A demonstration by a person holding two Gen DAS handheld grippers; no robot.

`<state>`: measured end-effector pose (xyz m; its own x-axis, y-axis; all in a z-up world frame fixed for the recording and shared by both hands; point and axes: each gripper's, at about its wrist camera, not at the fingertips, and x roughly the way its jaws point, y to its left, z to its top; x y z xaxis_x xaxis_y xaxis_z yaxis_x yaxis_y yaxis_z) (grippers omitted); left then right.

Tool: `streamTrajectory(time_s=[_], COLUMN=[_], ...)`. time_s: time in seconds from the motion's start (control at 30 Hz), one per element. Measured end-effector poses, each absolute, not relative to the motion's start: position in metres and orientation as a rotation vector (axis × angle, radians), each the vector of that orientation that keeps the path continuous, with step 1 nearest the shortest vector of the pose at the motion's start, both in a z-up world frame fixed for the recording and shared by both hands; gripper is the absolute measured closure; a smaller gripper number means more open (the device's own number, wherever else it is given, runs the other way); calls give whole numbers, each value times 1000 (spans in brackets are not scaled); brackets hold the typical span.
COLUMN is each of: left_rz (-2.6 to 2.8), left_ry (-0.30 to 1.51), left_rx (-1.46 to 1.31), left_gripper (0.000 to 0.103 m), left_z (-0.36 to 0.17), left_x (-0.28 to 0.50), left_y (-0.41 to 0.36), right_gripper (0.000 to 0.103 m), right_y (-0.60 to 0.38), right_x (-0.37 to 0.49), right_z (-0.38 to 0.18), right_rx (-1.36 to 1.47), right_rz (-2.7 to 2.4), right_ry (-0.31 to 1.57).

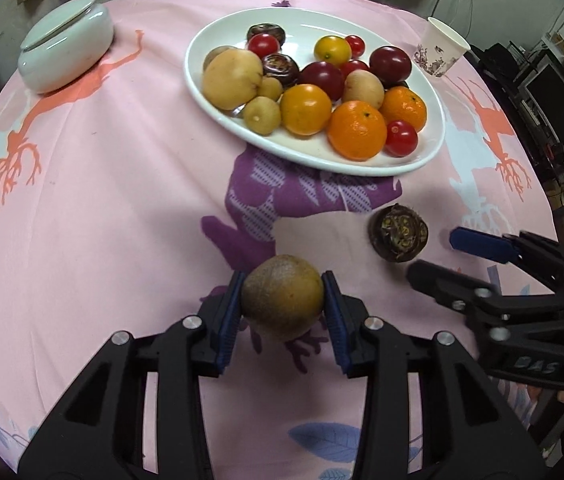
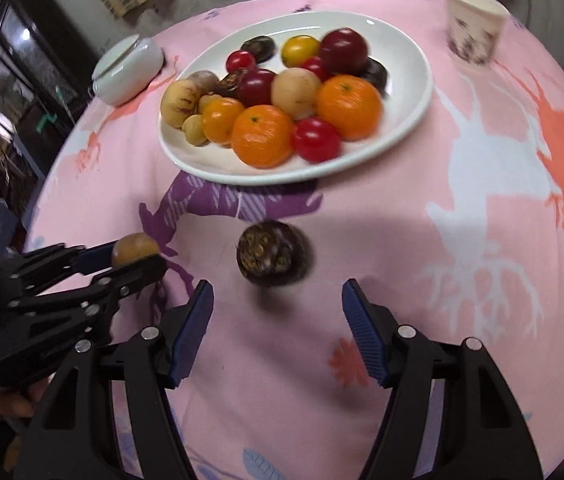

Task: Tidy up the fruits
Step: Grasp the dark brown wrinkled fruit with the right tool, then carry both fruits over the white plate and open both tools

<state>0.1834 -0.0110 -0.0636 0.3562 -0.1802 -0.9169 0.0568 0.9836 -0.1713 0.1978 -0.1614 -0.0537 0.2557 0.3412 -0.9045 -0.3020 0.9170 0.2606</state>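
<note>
Fruit-gathering: left gripper [image 1: 282, 306] clamps a round brown fruit [image 1: 282, 297] at lower centre; right gripper [image 2: 278, 330], open and empty, must close on the dark spiky-topped fruit [image 2: 272, 254], then the white oval plate [image 1: 210, 92].

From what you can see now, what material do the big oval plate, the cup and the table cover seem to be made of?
Oval plate: probably glazed ceramic; it is white and glossy, with bright highlights on its rim.
Cup: looks like paper; matte, thin rim, printed pattern on the side.
Table cover: fabric; matte pink with printed deer shapes, soft creases and folds visible.
</note>
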Motion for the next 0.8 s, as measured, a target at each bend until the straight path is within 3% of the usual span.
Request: streamTrajectory(time_s=[0.1, 0.3, 0.8], left_rz=[-146, -141, -205], left_ry=[1200, 1207, 1128], left_rx=[-132, -146, -142], left_gripper=[64, 64, 64], left_z=[-65, -65, -24], left_x=[182, 183, 205], left_y=[-6, 0, -14], right_gripper=[36, 58, 60], right_y=[-143, -124, -180], right_x=[203, 212, 209], right_z=[-55, -69, -24], right_rx=[-66, -209, 45], right_rz=[439, 424, 472], right_ry=[1223, 1228, 1141])
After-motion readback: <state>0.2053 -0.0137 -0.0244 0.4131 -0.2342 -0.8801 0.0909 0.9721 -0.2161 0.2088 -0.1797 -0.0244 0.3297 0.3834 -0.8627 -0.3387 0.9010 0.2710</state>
